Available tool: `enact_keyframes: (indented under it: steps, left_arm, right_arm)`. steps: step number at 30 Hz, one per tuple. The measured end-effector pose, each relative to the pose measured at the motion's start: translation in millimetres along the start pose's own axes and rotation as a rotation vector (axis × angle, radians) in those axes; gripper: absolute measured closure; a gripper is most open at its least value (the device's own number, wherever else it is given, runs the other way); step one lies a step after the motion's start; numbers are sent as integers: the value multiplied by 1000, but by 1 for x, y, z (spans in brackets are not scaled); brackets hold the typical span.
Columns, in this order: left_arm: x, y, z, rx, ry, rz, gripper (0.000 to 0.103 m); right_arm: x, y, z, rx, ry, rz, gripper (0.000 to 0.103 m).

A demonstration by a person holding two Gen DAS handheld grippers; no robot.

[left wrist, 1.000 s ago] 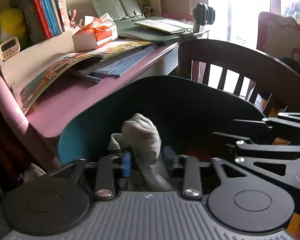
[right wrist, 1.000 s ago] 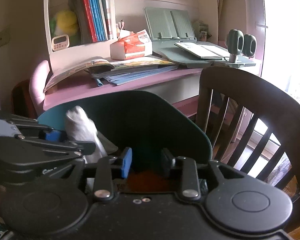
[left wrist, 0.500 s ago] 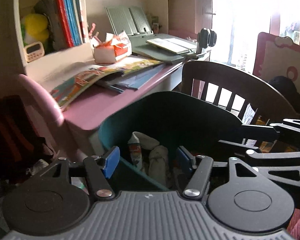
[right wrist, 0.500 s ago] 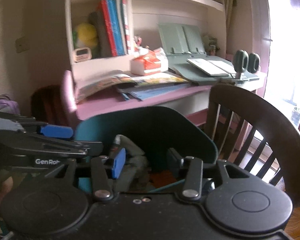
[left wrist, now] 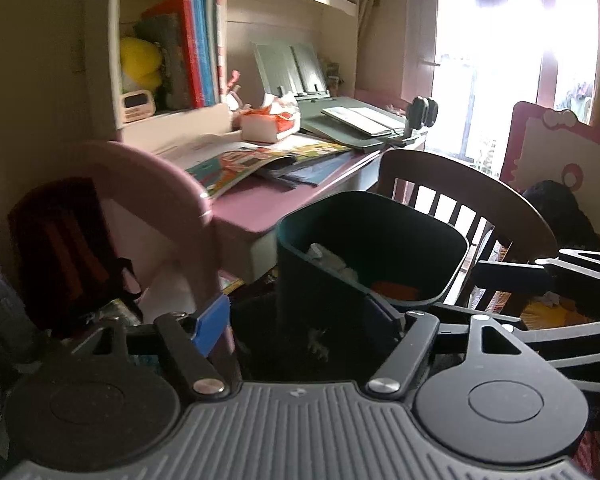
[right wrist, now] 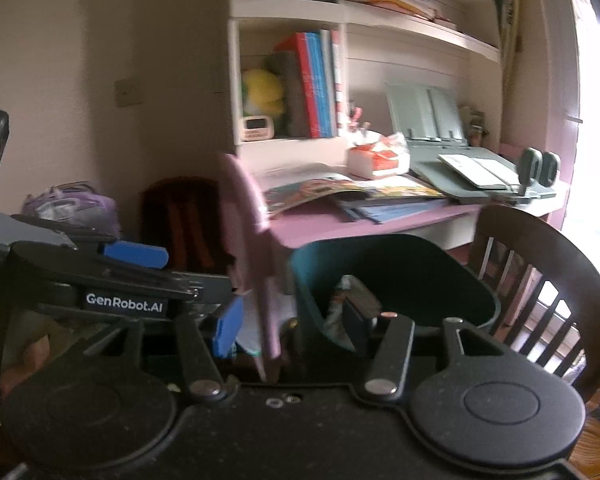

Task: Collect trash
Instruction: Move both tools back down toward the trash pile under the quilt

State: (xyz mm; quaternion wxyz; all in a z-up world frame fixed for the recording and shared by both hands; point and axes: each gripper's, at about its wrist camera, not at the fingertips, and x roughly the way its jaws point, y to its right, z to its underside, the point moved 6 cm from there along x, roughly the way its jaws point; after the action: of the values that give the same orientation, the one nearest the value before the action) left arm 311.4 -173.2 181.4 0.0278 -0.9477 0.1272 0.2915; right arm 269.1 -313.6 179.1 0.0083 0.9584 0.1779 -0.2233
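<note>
A dark teal trash bin [left wrist: 320,292] stands on the floor between a desk and a wooden chair. Crumpled white trash [left wrist: 332,258] and something orange [left wrist: 396,290] lie inside it. My left gripper [left wrist: 300,320] hangs back from the bin's near wall, its jaws opening, with nothing held between them. In the right wrist view the bin [right wrist: 420,276] shows the same trash [right wrist: 352,292] at its left side. My right gripper [right wrist: 292,326] is also short of the bin, its jaws opening and empty. The left gripper [right wrist: 136,254] shows beside it on the left.
A pink desk [left wrist: 252,216] carries open books [left wrist: 252,160] and a tissue box [left wrist: 268,124]. A dark wooden chair [left wrist: 460,184] stands right of the bin, a pink chair back [left wrist: 148,168] to its left. A dark red backpack [left wrist: 64,248] and a purple bag [right wrist: 72,204] sit on the floor.
The left gripper let go of the white wad, which now lies in the bin. Both grippers opened wider and drew back and up from the bin.
</note>
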Motion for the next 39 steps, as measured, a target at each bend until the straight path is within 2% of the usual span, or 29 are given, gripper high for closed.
enact_keyframes:
  steps: [11,16,19,24,26,30,35,39]
  left_arm:
    - [-61,-76,64,-43,14,-67,19]
    - [-65,-118,104,-91,-16,-98,18]
    - [-61,-145,133,-140,-44,-122,14]
    - [-37,-194,183,-238,-95,-152,3]
    - [-23,-214,205,-291,-112,-149,3]
    - [10,-239,250,-330,-155,-174,3]
    - [61,-262,315,-390,-247,-192,3]
    - [100,-269,361,-386,-316,-224,3]
  right_arm:
    - [2,-89,25,-18,-28,-140,46]
    - [25,-128,50,-21,-77,-199,46]
    - [44,-150,70,-13,-115,-233,46]
    - [88,-178,108,12,-187,-265,45]
    - [109,-186,126,30,-228,-269,45]
    - [153,-196,168,64,-297,-271,45]
    - [213,-203,230,64,-430,-254,45]
    - [259,-200,276,45,-529,-210,45]
